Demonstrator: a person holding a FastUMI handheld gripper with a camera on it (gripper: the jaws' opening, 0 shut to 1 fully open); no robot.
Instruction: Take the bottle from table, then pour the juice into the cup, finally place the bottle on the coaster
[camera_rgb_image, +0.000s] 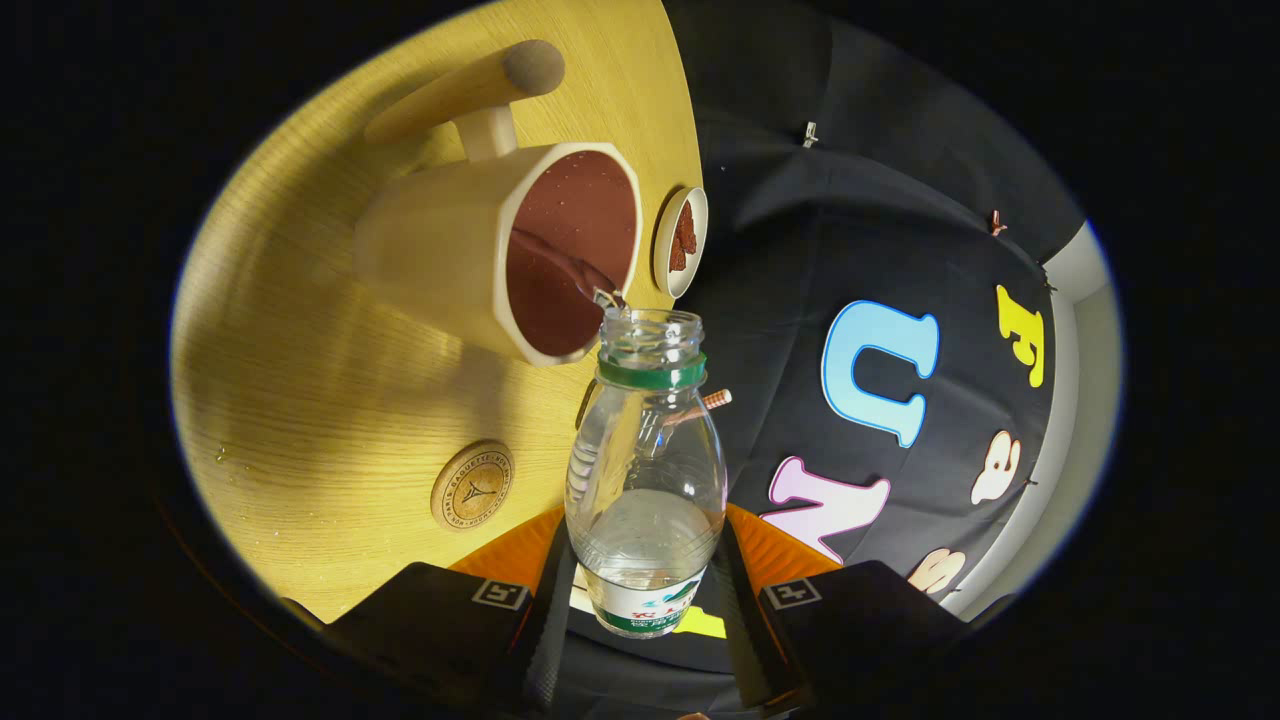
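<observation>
Clamped on the clear plastic bottle (645, 480) — gripper (645, 590) tipped, pouring into the wooden-handled cup (470, 260). Could spill onto the table (300, 400) — aim off.

A light wood-grain table (330, 400) is seen carrying three things — a cream cup (450, 250) with a long handle, a round cork coaster (472, 486) and a small white dish (682, 242). The coaster is set well apart from the cup; the dish lies just beside the cup's rim, at the table's edge.

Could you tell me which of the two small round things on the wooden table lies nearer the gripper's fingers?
The flat round wooden coaster, just ahead of the fingers. The small white dish sits farther off, beyond the cream cup. The gripper clamps the clear plastic bottle.
</observation>
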